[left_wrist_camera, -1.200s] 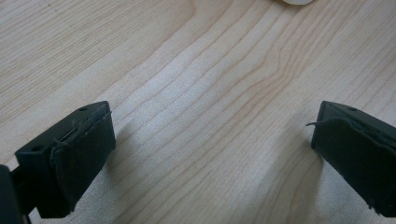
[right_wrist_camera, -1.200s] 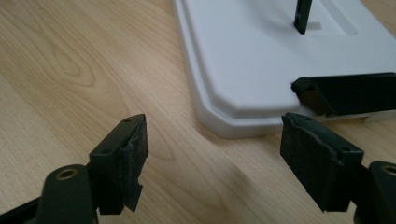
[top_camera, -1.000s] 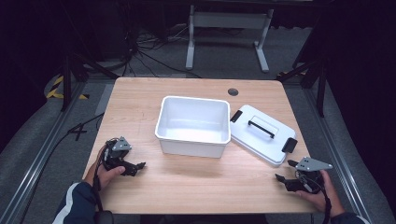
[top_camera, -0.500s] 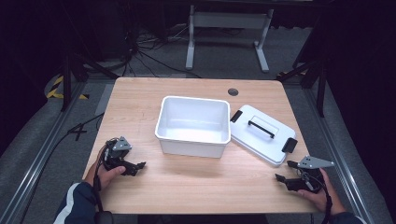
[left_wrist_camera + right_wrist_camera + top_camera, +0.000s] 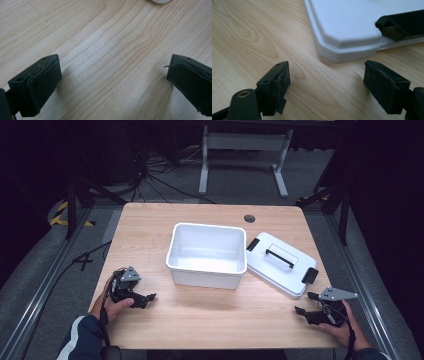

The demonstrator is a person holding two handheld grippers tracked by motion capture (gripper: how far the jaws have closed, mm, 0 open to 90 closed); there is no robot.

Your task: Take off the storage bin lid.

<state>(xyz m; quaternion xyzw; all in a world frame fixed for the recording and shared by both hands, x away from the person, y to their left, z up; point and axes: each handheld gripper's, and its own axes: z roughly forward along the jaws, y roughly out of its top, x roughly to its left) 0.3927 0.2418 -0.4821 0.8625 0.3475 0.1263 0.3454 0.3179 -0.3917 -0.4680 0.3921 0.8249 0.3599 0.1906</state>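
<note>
I held my right gripper [image 5: 325, 85] with jaws spread wide just short of the lid's [image 5: 281, 265] near corner; the lid lay beside the tub [image 5: 207, 254] (my left gripper [image 5: 145, 298] rested released). Next, I judged, came clamping that corner.

We are seeing the bench [image 5: 150, 235] lying evenly lit from overhead while the floor around it is sinking into darkness. Soft shadows are pooling beneath the black jaws in both gripper views, whose near edges are blurring slightly.
</note>
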